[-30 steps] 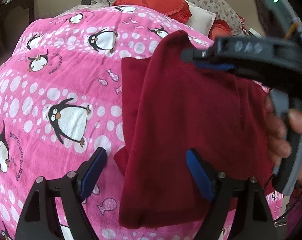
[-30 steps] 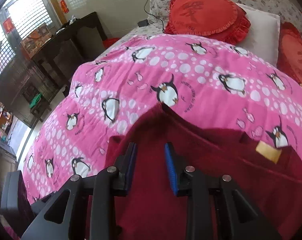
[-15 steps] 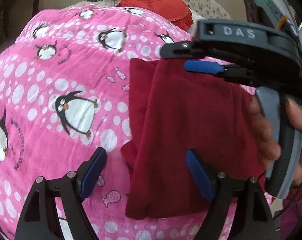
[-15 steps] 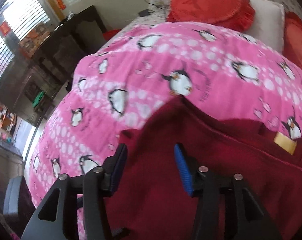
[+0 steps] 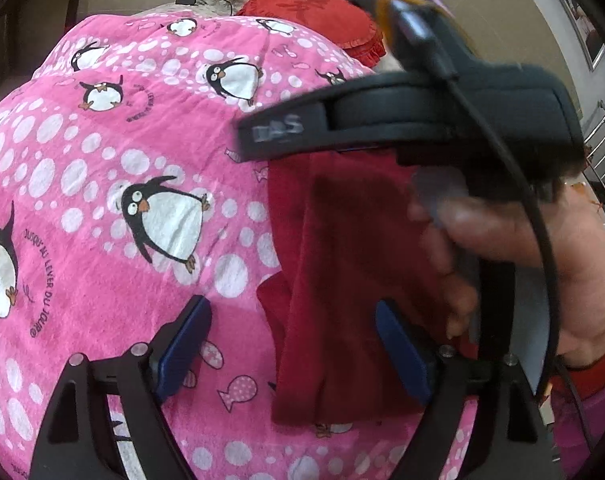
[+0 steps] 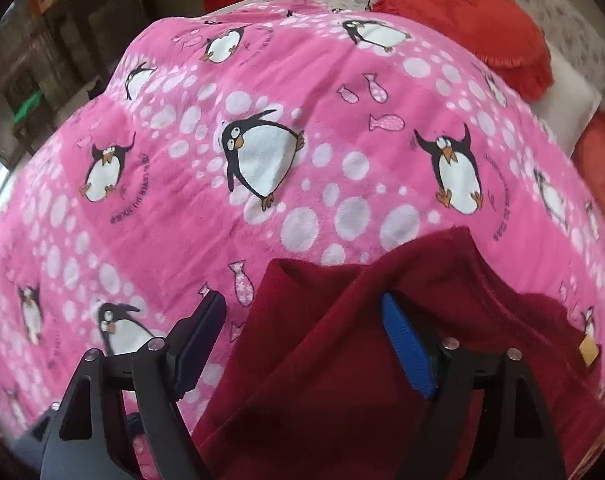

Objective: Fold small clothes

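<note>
A dark red garment [image 5: 342, 280] lies partly folded on the pink penguin blanket [image 5: 122, 160]. My left gripper [image 5: 298, 344] is open and empty, its fingers straddling the garment's near left edge. My right gripper [image 6: 310, 340] is open just above the garment [image 6: 342, 380], with a raised fold of cloth in front of its right finger. The right gripper's black body [image 5: 402, 120] and the hand holding it cross the left wrist view and hide the garment's right part. A yellow tag [image 6: 589, 347] shows at the garment's right side.
A red heart cushion [image 6: 462, 12] and a white pillow [image 6: 570, 104] lie at the head of the bed. Dark wooden furniture [image 6: 82, 40] stands beyond the bed's left side. The pink blanket [image 6: 262, 140] stretches wide to the left and ahead.
My right gripper has opened wide and let go of the garment, then swung left and lower over it. The lifted cloth has dropped. The left gripper stays open in place.
</note>
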`<state>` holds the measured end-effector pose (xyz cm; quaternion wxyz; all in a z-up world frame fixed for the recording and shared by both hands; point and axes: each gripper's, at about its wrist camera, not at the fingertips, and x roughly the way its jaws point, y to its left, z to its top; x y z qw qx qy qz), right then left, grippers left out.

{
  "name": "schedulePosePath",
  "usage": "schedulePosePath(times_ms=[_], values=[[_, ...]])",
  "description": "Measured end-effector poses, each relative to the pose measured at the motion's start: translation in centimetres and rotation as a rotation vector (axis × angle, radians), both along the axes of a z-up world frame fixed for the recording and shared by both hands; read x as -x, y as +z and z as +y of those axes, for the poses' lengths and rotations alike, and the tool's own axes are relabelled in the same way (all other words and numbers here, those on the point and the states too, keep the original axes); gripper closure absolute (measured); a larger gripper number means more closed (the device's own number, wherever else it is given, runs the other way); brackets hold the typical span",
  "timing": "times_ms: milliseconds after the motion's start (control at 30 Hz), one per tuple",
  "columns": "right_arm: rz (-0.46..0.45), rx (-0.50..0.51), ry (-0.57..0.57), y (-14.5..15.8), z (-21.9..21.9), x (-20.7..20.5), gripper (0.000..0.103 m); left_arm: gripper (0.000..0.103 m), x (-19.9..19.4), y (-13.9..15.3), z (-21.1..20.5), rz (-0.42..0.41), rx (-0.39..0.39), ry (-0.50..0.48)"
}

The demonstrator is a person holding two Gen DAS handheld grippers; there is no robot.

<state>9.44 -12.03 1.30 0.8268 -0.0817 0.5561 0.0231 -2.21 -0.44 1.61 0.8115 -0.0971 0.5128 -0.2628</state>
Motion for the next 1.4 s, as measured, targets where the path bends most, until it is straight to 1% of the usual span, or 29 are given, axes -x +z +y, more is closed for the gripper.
schedulePosePath(times_ms=[33,67,100,133,200,267,333,400,467,500,533,600,633,700,833,967,1100,1133,1167,1200,1233,1267,1300,1333,1367,1400], values=[[-0.02,0.003,-0.011,0.2,-0.2,0.2,0.068,0.015,0.0,0.1,0.2,0.001,0.0,-0.002],[-0.038,0.012,-0.024,0.3,-0.5,0.4,0.083,0.015,0.0,0.2,0.3,0.0,-0.003,-0.004],[-0.05,-0.019,-0.023,0.7,-1.3,0.8,0.088,0.015,0.0,0.3,0.2,-0.003,-0.008,-0.006],[-0.05,-0.056,-0.02,1.0,-1.8,1.1,0.103,0.015,-0.1,0.6,0.3,-0.012,-0.015,-0.006],[-0.05,-0.182,-0.044,2.3,-3.8,2.1,0.103,0.015,-0.2,1.4,0.3,-0.034,-0.013,-0.004],[-0.082,-0.273,-0.054,3.7,-5.3,3.2,0.103,0.015,-0.5,1.9,0.2,-0.052,0.004,-0.003],[-0.111,-0.33,-0.063,5.0,-6.6,4.2,0.103,0.015,-1.0,2.4,0.0,-0.071,0.022,-0.006],[-0.132,-0.358,-0.065,6.0,-7.3,5.3,0.103,0.014,-1.6,2.5,-0.9,-0.07,0.013,-0.011],[-0.14,-0.366,-0.069,6.6,-7.7,5.9,0.103,0.014,-2.3,1.8,-1.7,-0.039,-0.001,-0.023],[-0.141,-0.372,-0.074,6.6,-8.0,6.2,0.103,0.015,-2.5,1.6,-3.1,-0.022,-0.004,-0.027],[-0.138,-0.375,-0.077,6.5,-8.1,6.0,0.103,0.017,-2.4,1.3,-3.3,-0.011,-0.007,-0.031],[-0.135,-0.384,-0.082,6.4,-8.5,6.0,0.103,0.039,-2.1,1.1,-3.9,-0.014,-0.014,-0.047],[-0.132,-0.392,-0.084,6.4,-9.1,5.9,0.103,0.043,-1.8,1.2,-4.0,-0.02,-0.01,-0.059],[-0.125,-0.403,-0.085,6.1,-9.2,5.9,0.103,0.061,-1.6,1.3,-4.5,-0.036,-0.005,-0.074],[-0.115,-0.418,-0.093,5.6,-9.2,5.8,0.103,0.072,-1.4,1.6,-5.5,-0.044,-0.009,-0.087],[-0.108,-0.424,-0.104,5.4,-9.2,5.6,0.103,0.075,-1.2,1.8,-5.6,-0.05,-0.012,-0.087],[-0.087,-0.451,-0.134,5.1,-9.5,5.4,0.103,0.076,-1.5,1.8,-6.3,-0.05,-0.015,-0.081],[-0.081,-0.448,-0.142,5.1,-9.5,5.4,0.101,0.076,-1.5,1.8,-6.2,-0.052,-0.016,-0.08],[-0.079,-0.438,-0.148,5.1,-9.4,5.4,0.094,0.076,-1.4,1.8,-6.3,-0.056,-0.019,-0.08],[-0.079,-0.426,-0.152,5.1,-9.3,5.4,0.091,0.076,-1.3,1.9,-6.3,-0.058,-0.02,-0.08],[-0.078,-0.424,-0.155,5.1,-9.2,5.4,0.086,0.076,-1.2,2.0,-6.3,-0.06,-0.021,-0.079],[-0.075,-0.431,-0.162,5.1,-9.1,5.3,0.079,0.076,-1.2,2.0,-6.3,-0.061,-0.02,-0.079],[-0.071,-0.447,-0.18,5.0,-9.2,5.2,0.076,0.076,-1.0,2.1,-6.2,-0.061,-0.02,-0.078],[-0.072,-0.466,-0.205,4.9,-9.4,5.1,0.067,0.076,-1.0,2.1,-6.2,-0.06,-0.019,-0.078],[-0.077,-0.479,-0.227,4.9,-9.6,5.0,0.06,0.076,-1.0,2.1,-6.2,-0.06,-0.018,-0.079],[-0.09,-0.486,-0.244,4.9,-9.7,4.8,0.059,0.076,-1.0,2.1,-6.2,-0.059,-0.015,-0.078]])
